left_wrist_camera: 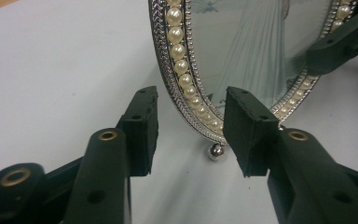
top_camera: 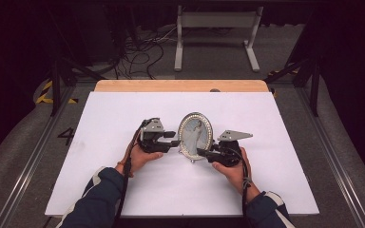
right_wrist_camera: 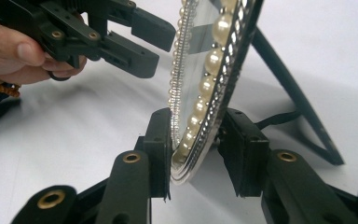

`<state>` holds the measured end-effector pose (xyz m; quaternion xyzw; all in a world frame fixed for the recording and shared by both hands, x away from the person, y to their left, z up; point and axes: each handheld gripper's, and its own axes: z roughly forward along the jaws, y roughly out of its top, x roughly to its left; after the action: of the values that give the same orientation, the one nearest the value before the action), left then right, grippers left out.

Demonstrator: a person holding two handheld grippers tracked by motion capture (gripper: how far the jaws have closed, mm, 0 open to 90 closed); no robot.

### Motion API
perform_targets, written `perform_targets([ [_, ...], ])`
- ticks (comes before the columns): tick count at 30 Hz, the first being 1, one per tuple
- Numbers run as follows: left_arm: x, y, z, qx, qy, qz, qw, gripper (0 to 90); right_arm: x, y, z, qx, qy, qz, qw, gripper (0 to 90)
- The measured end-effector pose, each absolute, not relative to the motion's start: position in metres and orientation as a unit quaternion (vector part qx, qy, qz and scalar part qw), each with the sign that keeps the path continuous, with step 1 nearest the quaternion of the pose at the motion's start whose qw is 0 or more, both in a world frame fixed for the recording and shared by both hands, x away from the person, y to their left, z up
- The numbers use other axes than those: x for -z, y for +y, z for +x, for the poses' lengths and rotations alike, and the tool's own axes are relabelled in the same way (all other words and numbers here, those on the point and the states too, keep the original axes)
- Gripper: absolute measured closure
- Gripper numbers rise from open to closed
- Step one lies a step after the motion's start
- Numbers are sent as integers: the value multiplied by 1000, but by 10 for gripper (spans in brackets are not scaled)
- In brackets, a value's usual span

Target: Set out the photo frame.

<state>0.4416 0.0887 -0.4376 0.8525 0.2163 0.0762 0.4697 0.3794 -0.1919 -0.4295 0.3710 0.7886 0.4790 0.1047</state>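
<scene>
My left claw (left_wrist_camera: 191, 130) stands released around the oval pearl-rimmed picture frame (top_camera: 196, 135), upright mid-bench (top_camera: 123, 190). My right claw (right_wrist_camera: 193, 154) straddles its rim; touching, maybe, I cannot tell. I'd ease both away slowly, watching the easel leg (right_wrist_camera: 298, 98).

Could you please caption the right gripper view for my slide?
Right gripper jaws straddle the pearl frame's rim.

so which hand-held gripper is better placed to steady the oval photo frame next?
Right. The right hand-held gripper has the photo frame rim between its jaws, one pad against the front. The left hand-held gripper stands open, its pads clear of the rim.
</scene>
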Motion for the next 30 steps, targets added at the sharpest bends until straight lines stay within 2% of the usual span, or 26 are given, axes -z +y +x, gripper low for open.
perform_targets([
  [2,439,86,442,-83,223,851,468,489,426,-193,373,-478,786,373,123,627],
  [6,440,84,444,-85,229,848,471,485,422,-195,363,-479,777,380,149,599],
  [8,440,83,445,-84,233,845,474,452,421,-197,356,-479,773,381,165,599],
  [11,441,82,447,-75,241,841,479,449,418,-200,349,-487,763,385,179,622],
  [13,442,81,449,-70,244,839,482,448,416,-202,345,-494,758,384,187,674],
  [17,443,80,450,-61,232,840,487,534,412,-203,339,-498,750,384,204,751],
  [22,443,78,449,-56,225,843,485,600,413,-203,342,-497,747,394,198,785],
  [30,443,79,449,-55,227,844,483,631,413,-200,343,-496,749,391,199,815],
])
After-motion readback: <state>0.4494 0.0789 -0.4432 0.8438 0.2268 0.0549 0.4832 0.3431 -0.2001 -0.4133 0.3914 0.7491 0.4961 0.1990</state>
